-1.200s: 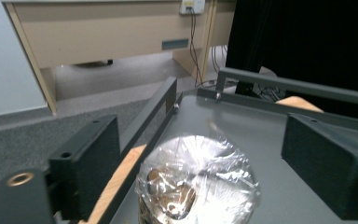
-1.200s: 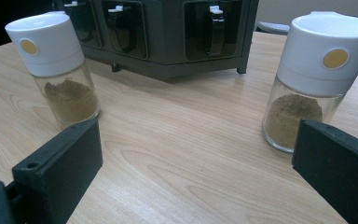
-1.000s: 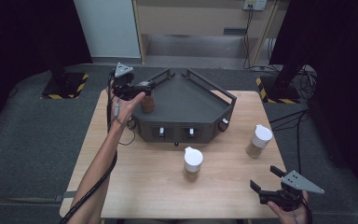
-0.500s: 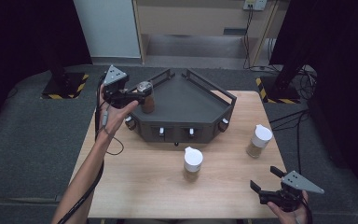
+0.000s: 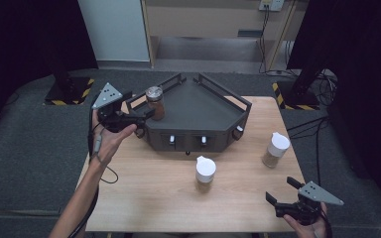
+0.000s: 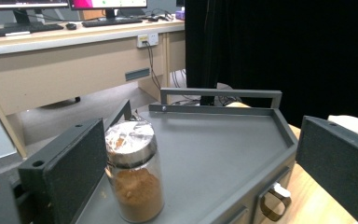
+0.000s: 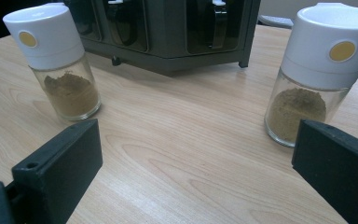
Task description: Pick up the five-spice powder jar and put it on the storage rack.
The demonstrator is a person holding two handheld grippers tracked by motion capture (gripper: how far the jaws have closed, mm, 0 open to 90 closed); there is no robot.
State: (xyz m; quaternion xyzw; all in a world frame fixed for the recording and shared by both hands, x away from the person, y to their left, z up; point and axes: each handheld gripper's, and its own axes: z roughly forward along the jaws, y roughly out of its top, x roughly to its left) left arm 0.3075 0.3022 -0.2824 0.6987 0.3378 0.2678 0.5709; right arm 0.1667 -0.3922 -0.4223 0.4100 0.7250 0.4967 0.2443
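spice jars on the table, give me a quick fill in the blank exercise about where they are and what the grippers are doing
1. The jar with the metal lid stands on the dark grey ____.
2. The number of white-capped jars on the wooden table is ____.
3. The left gripper has its jaws ____ beside the metal-lidded jar.
4. The right gripper holds ____.

Missing words: rack; two; open; nothing

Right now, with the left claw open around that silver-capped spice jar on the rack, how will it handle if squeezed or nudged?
The silver-capped spice jar looks like rigid clear glass, so probably stiff but slick and breakable. It is tall and narrow, standing near the edge of the grey rack, so a sideways nudge could tip it. About half full of brown powder, likely fairly light.
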